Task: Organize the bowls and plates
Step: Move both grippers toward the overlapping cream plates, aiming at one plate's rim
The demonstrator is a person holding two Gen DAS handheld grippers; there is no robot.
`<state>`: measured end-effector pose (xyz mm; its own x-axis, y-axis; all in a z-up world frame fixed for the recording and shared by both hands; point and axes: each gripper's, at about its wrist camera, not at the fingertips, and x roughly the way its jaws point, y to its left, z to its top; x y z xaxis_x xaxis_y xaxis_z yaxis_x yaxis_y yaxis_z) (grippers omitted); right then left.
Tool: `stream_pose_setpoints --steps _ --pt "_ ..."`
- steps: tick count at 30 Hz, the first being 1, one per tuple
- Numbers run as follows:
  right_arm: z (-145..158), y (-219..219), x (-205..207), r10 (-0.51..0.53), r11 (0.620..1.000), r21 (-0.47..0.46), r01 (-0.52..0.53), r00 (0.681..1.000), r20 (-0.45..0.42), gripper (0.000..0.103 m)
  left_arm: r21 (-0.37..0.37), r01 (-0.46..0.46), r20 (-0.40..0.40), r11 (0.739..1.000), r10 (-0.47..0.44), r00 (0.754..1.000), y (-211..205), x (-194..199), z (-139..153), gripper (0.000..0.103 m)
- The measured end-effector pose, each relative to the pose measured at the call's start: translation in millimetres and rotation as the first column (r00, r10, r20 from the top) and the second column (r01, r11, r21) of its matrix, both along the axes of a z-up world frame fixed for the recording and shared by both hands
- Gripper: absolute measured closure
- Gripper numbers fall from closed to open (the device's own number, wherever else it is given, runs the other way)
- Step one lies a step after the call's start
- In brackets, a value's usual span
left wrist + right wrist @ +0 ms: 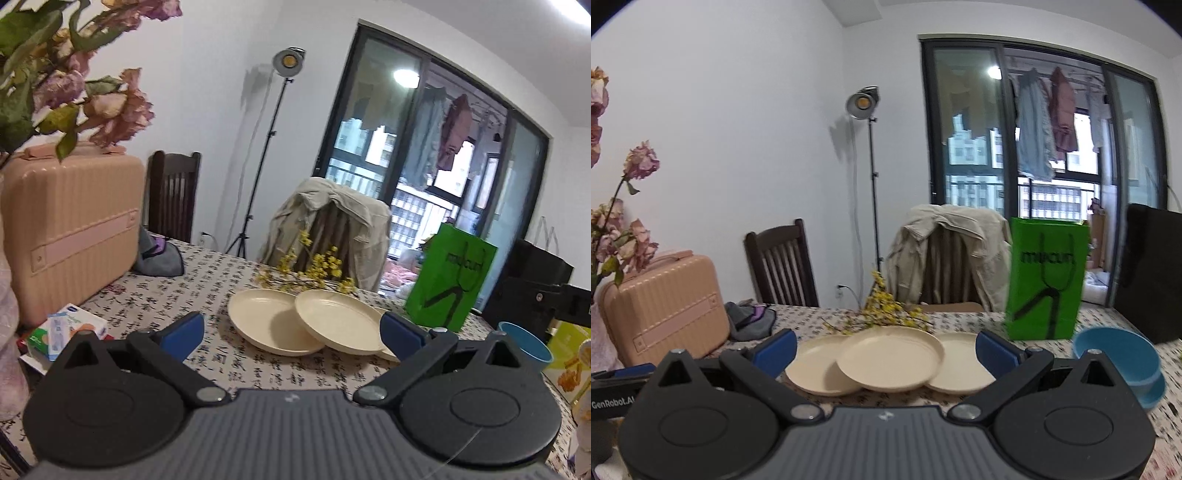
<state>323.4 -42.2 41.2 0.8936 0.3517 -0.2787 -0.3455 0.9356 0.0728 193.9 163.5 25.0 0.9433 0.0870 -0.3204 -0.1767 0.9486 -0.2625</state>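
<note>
While both the left hand-held gripper (291, 334) and right hand-held gripper (885, 350) are spread wide and empty, three overlapping round cream plates (890, 357) lie ahead on the patterned surface (177, 295).

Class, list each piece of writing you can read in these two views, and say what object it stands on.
"GenRobot.AI", last letters cut off, on the left gripper's black body.
Black lettering on the green paper bag: blurred, unreadable.
Calligraphy characters on the tablecloth: too small.
Print on the blue-and-white box: too small.

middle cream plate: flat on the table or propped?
Propped. The middle cream plate overlaps the left plate and right plate, its rim resting on both.
</note>
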Motion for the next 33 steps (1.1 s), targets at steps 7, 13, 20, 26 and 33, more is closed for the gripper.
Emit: stream_pose_setpoints --steps 7,13,20,26,33 --pt "3 4 14 0.028 1.000 0.013 -0.028 1.000 -0.010 0.000 0.028 -0.041 -0.023 0.999 0.042 0.999 -10 1 13 0.000" --pt "-1 -5 23 0.019 1.000 0.024 -0.018 0.998 -0.056 0.000 0.016 -0.075 -0.024 0.997 0.076 0.997 -17 -2 20 0.000" --pt "3 -15 36 0.027 0.998 0.059 -0.022 0.996 -0.082 0.000 -0.027 -0.107 -0.025 0.994 0.106 0.994 -29 7 25 0.000" --pt "3 -17 64 0.042 0.997 0.074 -0.035 0.993 -0.107 0.000 -0.074 -0.136 -0.051 0.988 0.133 0.990 -31 30 25 0.000" --pt "0 -14 115 0.022 0.992 0.127 -0.001 0.986 -0.164 0.000 -0.104 -0.156 -0.066 0.982 0.150 0.986 -25 67 36 0.000"
